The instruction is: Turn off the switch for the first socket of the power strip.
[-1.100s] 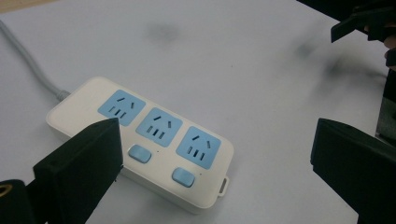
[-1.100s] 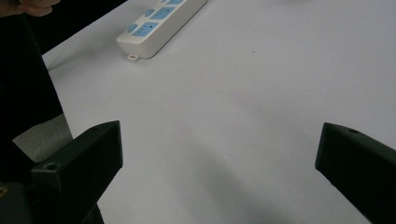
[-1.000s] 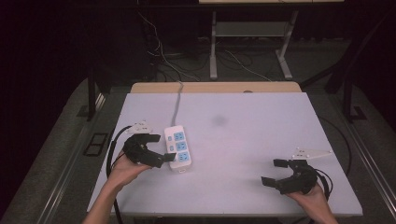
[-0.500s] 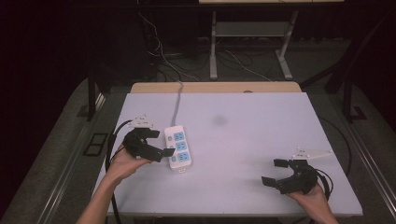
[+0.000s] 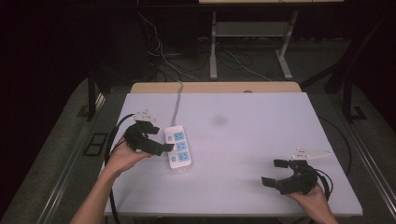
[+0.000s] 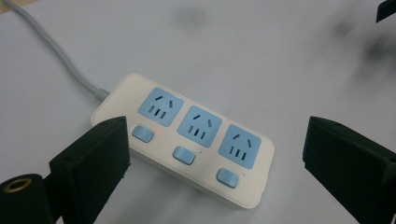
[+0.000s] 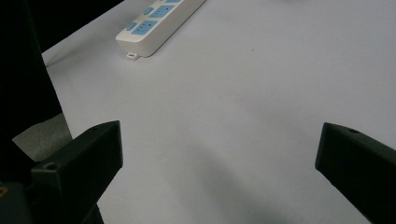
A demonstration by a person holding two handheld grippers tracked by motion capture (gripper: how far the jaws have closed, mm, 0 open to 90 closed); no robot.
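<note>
The left gripper sits just beside the power strip, on its left as the high view has it, held in the left hand with its jaws spread wide and nothing between them. In the left gripper view the strip lies flat on the table just ahead of the jaws and between their lines, its long side slanting across the gap; the left jaw's tip overlaps the strip's near corner by the first switch, though whether it touches cannot be told. The strip is white with three blue sockets in a row and three blue switches along the edge nearer the gripper. Its grey cord leaves the end away from the gripper's right jaw and runs off to the far left of that view; in the high view the cord goes toward the table's far edge. The right gripper is well apart from the strip, near the table's front right corner, held in the right hand, its jaws also wide and empty. In the right gripper view the strip lies far ahead and to the left of the jaws, with bare table between.
</note>
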